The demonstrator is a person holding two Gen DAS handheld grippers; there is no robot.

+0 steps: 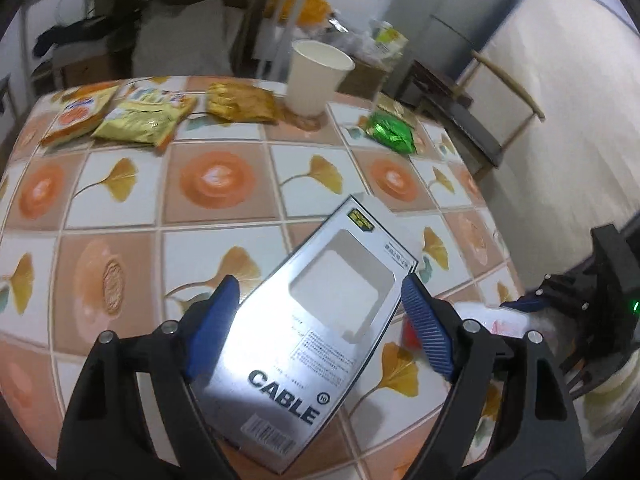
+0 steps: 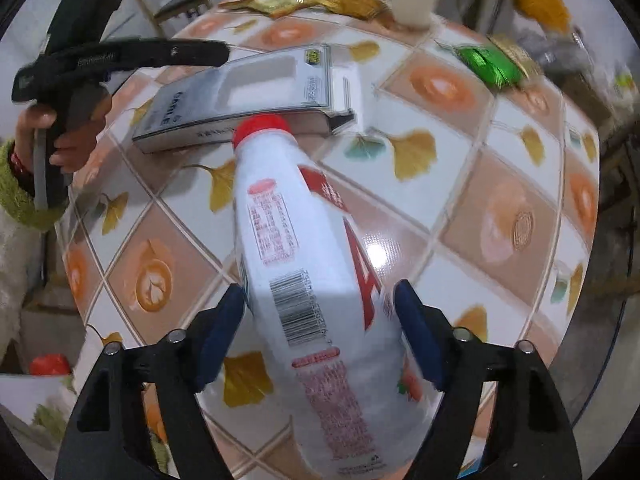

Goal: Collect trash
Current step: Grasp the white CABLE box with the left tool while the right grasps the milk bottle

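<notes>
Left gripper (image 1: 320,304): jaws are spread wide around a cable box (image 1: 304,344), which lies flat on the table (image 1: 120,216) between the pads; firm contact cannot be told. Right gripper (image 2: 320,320): a white bottle (image 2: 312,280) with a red cap is clasped between its pads, cap pointing ahead toward the box. A paper cup (image 1: 316,76) and wrappers (image 1: 140,116) are seen far ahead.

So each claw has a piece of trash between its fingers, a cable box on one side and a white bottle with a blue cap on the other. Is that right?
Almost. The white bottle between the right gripper fingers has a red cap, not blue, as the right wrist view shows. The cable box does sit between the left gripper fingers.
</notes>
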